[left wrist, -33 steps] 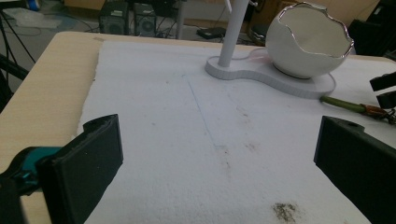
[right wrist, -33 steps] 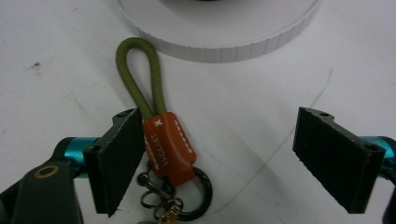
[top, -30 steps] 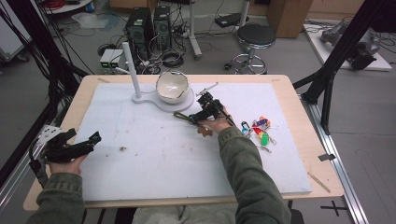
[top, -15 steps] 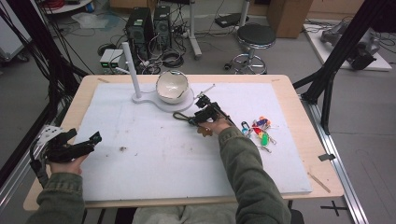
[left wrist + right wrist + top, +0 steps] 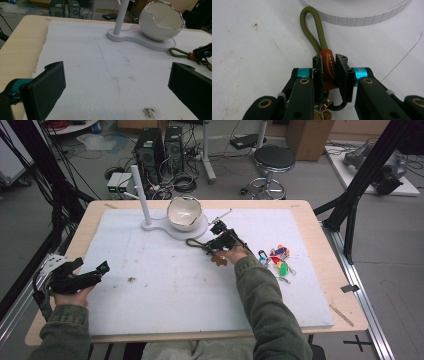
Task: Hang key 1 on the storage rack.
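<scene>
Room: lab floor w/ PC towers, cables, 1 stool behind the wooden table; white foam mat covers most of the top
High view – stand: 1 white stand w/ post, carrying 1 eggshell-shaped bowl, at far centre of mat
High view – keychain: olive cord loop keychain lies on mat just in front of stand base
High view – right gripper: at the keychain, arm stretched fwd; clearly the nearer hand
High view – left gripper: near left edge of mat, well apart from keychain
High view – spare keychains: small colourful pile to the right of the right hand; count unclear, too small
Left gripper view – jaws: spread wide, nothing between them, bare mat ahead
Left gripper view – beyond: stand + bowl far ahead; keychain loop at far right, touching or almost touching the base
Right gripper view – right gripper: clamped on the brown leather tab of the keychain
Right gripper view – axis: cord's long axis runs straight ahead from the jaws, loop end pointing at stand base, just short of it
Judgement: post sits ahead-left of the loop, so hanging it likely needs a lift + swing that way
</scene>
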Available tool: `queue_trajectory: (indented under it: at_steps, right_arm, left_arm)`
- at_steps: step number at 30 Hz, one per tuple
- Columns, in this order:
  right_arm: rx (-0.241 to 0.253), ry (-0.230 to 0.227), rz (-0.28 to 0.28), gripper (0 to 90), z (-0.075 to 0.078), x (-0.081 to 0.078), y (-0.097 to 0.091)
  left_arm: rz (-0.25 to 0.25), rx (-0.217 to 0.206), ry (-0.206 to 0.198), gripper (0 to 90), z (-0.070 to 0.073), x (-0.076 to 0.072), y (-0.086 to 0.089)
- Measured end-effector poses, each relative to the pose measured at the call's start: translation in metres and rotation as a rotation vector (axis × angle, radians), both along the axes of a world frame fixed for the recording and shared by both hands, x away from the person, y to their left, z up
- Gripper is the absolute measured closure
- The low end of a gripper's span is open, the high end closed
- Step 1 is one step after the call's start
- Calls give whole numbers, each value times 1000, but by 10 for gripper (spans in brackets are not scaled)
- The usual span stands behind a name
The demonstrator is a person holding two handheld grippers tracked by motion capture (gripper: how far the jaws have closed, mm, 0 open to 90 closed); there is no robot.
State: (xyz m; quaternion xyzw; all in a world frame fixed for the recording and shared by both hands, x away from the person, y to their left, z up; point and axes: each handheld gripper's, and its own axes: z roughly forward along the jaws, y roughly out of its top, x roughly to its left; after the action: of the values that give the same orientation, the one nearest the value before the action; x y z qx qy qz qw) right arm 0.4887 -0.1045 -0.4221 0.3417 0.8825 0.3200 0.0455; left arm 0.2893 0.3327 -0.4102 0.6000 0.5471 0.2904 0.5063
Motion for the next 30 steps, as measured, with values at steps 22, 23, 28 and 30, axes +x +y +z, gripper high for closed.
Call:
queue_trajectory:
  at_steps: [22, 23, 28, 30]
  right_arm:
    - [60, -30, -1, 789, 34, -17, -11]
    - [60, -30, -1, 789, 34, -17, -11]
    - [90, -61, -13, 789, 54, -21, -15]
    - [107, -82, -11, 789, 63, -21, -15]
  left_arm:
    - [-8, -6, 4, 17, 0, 0, -1]
    - [-9, -6, 4, 17, 0, 0, -1]
    - [-15, -10, 3, 17, 0, 1, -2]
    - [-17, -20, 1, 17, 0, 2, -2]
